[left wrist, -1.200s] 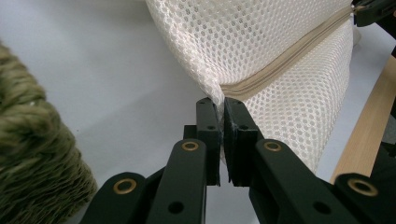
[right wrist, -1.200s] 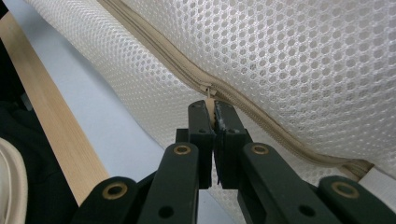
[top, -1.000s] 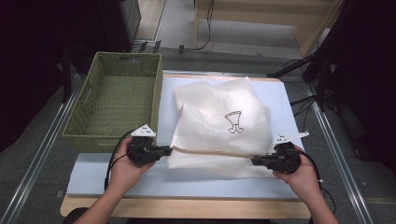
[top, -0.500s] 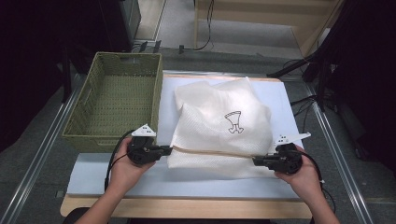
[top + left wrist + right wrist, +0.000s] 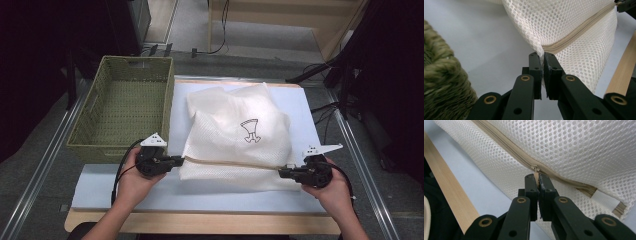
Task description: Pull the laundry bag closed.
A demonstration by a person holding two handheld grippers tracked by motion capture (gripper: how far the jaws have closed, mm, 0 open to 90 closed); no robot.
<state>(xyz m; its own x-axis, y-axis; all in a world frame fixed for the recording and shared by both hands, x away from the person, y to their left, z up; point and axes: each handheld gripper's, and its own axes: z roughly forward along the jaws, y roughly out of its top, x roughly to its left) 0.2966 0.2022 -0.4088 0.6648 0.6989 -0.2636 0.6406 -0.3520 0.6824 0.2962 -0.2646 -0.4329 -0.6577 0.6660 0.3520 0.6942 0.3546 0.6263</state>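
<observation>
- Lying across the centre of the pale blue table top (image 5: 125, 192) in the high view, the white mesh zippered laundry bag (image 5: 235, 135) has bare surface below it toward the bottom of the frame and a narrow strip at its right.
- At the upper left, the green woven rectangular basket (image 5: 120, 112) stands just beside the bag's left side, its near rim close to the left gripper (image 5: 176, 161).
- A light wooden table edge (image 5: 200, 225) runs along the bottom of the frame.
- The left gripper's jaws are clamped on the mesh at the bag's lower left corner, beside the end of the beige zipper (image 5: 574, 35).
- The right gripper (image 5: 538, 182) pinches the small beige zipper pull (image 5: 535, 170) near the bag's lower right corner.
- A small black printed figure (image 5: 250, 131) marks the bag's top face; the mesh is puffy and creased.
</observation>
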